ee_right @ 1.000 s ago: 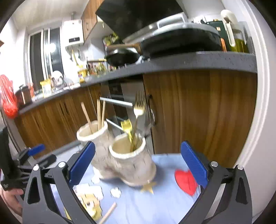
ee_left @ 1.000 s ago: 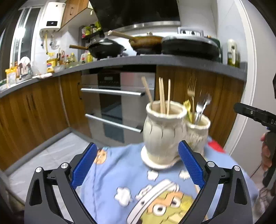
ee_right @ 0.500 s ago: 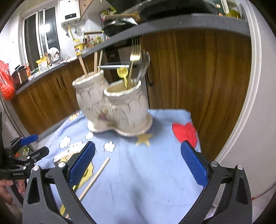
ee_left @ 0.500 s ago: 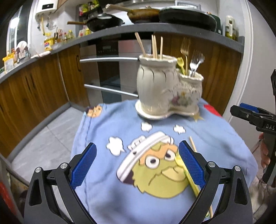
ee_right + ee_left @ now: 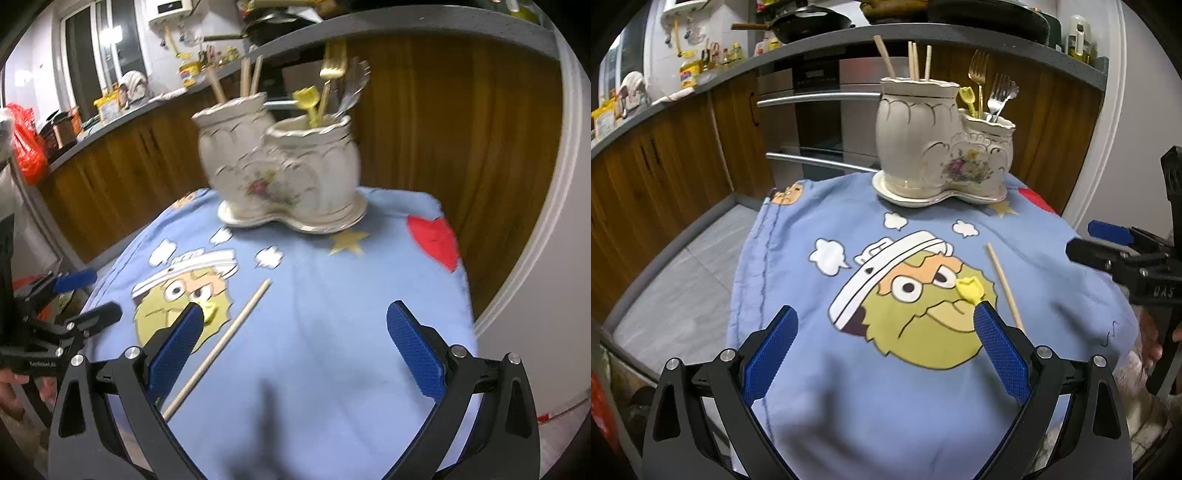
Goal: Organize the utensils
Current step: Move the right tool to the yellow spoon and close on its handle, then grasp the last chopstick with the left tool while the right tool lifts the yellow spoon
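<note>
A cream double ceramic utensil holder (image 5: 942, 147) stands at the far side of a small table under a blue cartoon cloth (image 5: 886, 387). Its tall pot holds chopsticks; its low pot holds forks and a yellow spoon. A loose wooden chopstick (image 5: 1004, 286) and a yellow spoon (image 5: 968, 290) lie on the cloth; both also show in the right wrist view, chopstick (image 5: 225, 338), spoon (image 5: 210, 312). My left gripper (image 5: 884, 350) is open and empty above the near cloth, its right finger hiding the spoon's handle. My right gripper (image 5: 295, 349) is open and empty right of the chopstick.
Wooden kitchen cabinets (image 5: 665, 155) and an oven (image 5: 820, 122) stand behind the table, with pans on the counter above. The table edge drops to a grey tiled floor (image 5: 676, 288) on the left. A white door frame (image 5: 546, 240) stands close on the right.
Both grippers have pulled back and tilted down from the holder, so the cloth, loose chopstick and yellow spoon came into view. Both stayed open.
</note>
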`<state>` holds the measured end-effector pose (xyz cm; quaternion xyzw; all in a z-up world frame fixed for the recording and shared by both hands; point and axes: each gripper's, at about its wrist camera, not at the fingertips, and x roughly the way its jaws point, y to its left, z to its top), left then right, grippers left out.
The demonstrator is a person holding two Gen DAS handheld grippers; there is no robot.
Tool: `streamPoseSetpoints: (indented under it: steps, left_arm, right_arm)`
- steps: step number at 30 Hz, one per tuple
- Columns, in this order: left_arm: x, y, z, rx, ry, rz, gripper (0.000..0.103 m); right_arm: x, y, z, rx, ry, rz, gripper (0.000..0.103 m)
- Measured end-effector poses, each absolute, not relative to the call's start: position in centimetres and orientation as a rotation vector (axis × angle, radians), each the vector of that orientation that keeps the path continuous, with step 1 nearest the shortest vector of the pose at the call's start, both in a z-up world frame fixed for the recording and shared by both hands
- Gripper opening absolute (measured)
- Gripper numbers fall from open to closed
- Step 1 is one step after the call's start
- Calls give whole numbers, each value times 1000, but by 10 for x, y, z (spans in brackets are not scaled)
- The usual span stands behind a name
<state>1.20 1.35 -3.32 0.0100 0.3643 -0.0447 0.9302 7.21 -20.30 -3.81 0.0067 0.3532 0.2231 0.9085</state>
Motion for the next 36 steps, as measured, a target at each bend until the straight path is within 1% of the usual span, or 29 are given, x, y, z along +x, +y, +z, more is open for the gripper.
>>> streamPoseSetpoints:
  steps: [7,10,12,18,19,21,22,24,26,28,30,31,33,36]
  left_arm:
    - [3,31,-35,-16,764,-73,95]
    - [0,36,-36,-29,767,-78,95]
    - [-1,37,-36,-22,765,-74,95]
    - [-1,47,-36,-40,759,-57,95]
    - [-1,48,-37,-43,759,-56,95]
    - [-1,49,-37,-49,757,-55,95]
    - [-2,50,-37,-51,757,-57,95]
    - [-2,49,-37,-52,758,-64,95]
    - [-3,48,-37,-46,756,-67,95]
    - [-4,48,-36,-48,752,-73,95]
    - [-4,49,-35,-52,748,-74,95]
    - [-4,49,-34,-54,747,-75,95]
    - [-3,49,-34,-56,748,-75,95]
    - [-2,46,-34,-55,753,-80,95]
  right_arm:
    - [61,-179,-47,-18,767,522,98]
    - [58,-169,-49,-50,772,524,94]
    - [58,-166,-49,-46,784,535,87]
    - [52,-144,-52,-52,842,610,54]
    - [51,-138,-53,-49,862,630,52]
    - [49,-128,-56,-56,891,654,42]
    - [48,-120,-58,-78,905,656,40]
    - [48,-111,-64,-108,930,652,30]
    - [50,-104,-71,-137,955,622,28]
    - [48,-98,-71,-178,937,607,28]
    - [46,-95,-71,-200,923,601,18]
    - [46,-95,-71,-199,921,602,17]
    - [48,-100,-70,-153,933,619,10]
    - [52,-115,-62,-45,921,651,10]
